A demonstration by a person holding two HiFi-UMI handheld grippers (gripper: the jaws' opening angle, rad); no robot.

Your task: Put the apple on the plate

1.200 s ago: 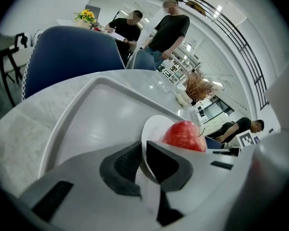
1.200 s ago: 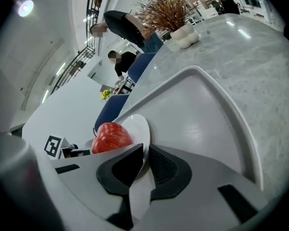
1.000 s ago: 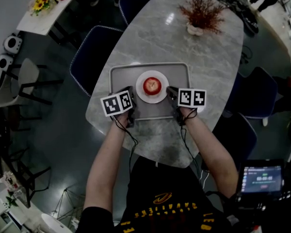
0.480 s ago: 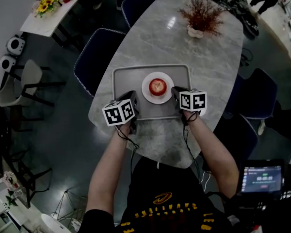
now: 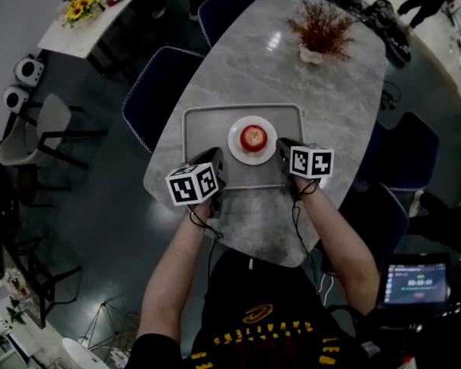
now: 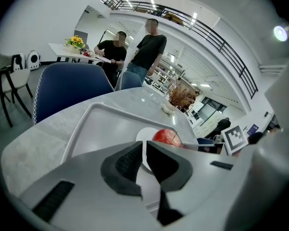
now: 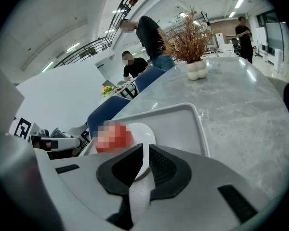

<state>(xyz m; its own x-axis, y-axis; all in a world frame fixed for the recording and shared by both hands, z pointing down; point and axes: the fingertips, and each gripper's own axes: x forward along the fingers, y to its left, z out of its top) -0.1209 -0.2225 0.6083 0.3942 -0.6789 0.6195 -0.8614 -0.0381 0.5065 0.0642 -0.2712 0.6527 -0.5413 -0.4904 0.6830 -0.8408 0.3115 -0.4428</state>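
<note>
Left forearm (image 5: 175, 267) and right forearm (image 5: 338, 244) reach out from the body over the worktop (image 5: 330, 91), angled forward and down. Left tongs (image 5: 214, 161) sit over the near left corner of the tray (image 5: 201, 127). Right tongs (image 5: 283, 149) sit just beside the plate (image 5: 237, 151), on its right. I read both pairs as all but closed, just a thin slit between the pads, nothing in either. Apple (image 5: 253, 137) is on the plate, stem up, mid tray, between the two tongs and clear of both. Marker cubes (image 5: 192, 184) carry black-and-white squares only. Yellow print on the shirt (image 5: 269, 321) and the figures on the screen (image 5: 419, 283) are too blurred to read.
</note>
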